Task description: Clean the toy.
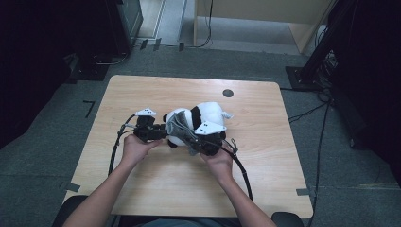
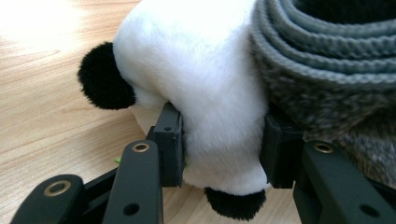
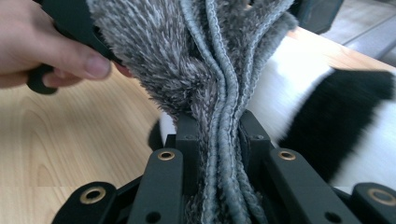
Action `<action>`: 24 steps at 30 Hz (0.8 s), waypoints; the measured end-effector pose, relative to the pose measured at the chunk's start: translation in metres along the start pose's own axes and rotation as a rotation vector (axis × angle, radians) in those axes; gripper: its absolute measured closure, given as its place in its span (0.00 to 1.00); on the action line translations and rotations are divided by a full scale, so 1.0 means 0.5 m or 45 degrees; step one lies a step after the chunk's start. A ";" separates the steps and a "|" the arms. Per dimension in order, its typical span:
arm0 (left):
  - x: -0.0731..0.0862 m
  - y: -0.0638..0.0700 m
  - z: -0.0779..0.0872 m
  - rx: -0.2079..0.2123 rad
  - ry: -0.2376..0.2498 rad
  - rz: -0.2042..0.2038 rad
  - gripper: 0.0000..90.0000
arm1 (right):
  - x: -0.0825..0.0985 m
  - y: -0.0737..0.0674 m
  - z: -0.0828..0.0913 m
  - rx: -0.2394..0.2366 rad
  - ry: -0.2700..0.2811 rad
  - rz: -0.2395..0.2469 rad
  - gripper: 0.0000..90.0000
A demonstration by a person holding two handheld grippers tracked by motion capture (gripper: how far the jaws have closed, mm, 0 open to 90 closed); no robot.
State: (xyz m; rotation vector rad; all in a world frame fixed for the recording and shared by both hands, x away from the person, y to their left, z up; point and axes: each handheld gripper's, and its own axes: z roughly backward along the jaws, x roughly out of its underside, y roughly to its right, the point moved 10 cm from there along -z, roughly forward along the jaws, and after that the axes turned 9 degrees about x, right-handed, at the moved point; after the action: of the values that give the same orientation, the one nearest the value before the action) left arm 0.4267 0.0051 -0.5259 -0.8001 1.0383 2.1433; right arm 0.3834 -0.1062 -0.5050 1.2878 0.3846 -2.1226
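**Around the work table**

A light wooden table [image 1: 265, 189] is standing on grey carpet [image 1: 42, 156]. A small dark round disc [image 1: 228, 93] is sitting near the table's far edge. Black cables [image 1: 312, 111] are trailing across the floor at the right.

Plush panda [image 1: 198, 120] lies mid-table [image 1: 265, 179], grey hat [image 1: 182, 125] on its head.

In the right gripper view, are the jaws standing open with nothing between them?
No: the right gripper is clamped on the bunched grey knitted fabric, which is squeezed between both pads.
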 end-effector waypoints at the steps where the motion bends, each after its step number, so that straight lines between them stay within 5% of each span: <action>1: 0.000 -0.001 0.000 0.002 -0.002 -0.003 0.64 | 0.005 0.006 0.004 0.013 -0.008 -0.003 0.84; 5: 0.000 -0.003 0.001 0.008 -0.008 0.002 0.64 | 0.017 0.043 0.024 0.089 -0.037 -0.012 0.84; 24: -0.003 -0.005 0.002 0.026 -0.017 0.009 0.64 | 0.034 0.187 0.116 0.258 -0.020 -0.179 0.83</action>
State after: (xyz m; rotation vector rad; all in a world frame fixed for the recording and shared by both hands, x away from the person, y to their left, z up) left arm 0.4295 0.0069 -0.5253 -0.7733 1.0557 2.1377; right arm 0.3973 -0.2150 -0.4856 1.3912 0.2651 -2.3379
